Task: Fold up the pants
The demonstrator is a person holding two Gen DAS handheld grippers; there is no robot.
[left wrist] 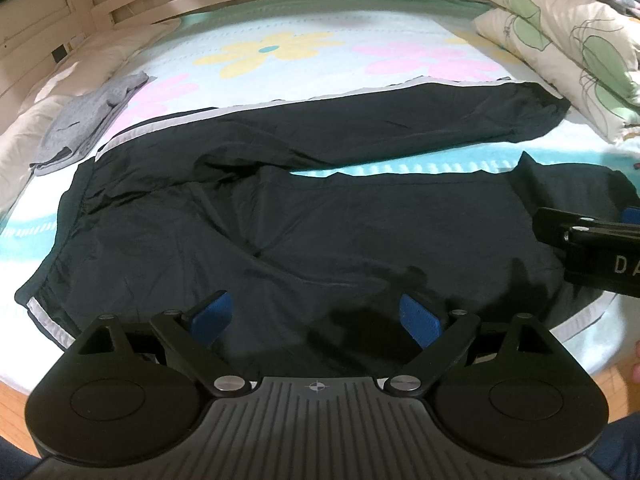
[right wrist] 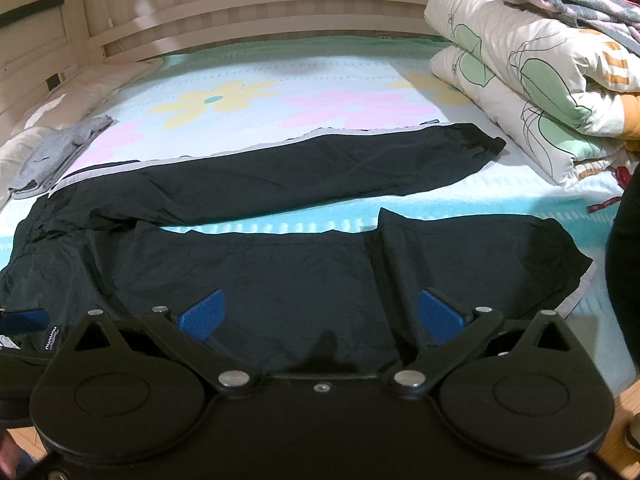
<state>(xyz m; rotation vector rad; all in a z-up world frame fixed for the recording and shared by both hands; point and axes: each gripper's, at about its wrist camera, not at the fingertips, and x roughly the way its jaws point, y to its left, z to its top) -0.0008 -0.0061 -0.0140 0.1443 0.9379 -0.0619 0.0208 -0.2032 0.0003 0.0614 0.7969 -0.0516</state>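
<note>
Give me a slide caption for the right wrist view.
Open right tool above black nylon pants spread on the flowered bedsheet, legs apart.

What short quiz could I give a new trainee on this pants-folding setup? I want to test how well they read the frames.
1. True or false: the left hand-held gripper and the right hand-held gripper are both open.
2. Which lies beside the waistband of the black pants? A) red towel B) grey garment C) book
3. Fill in: the folded quilt sits near the pants' ____ ends.

Key: 1 true; 2 B; 3 cuff
</note>
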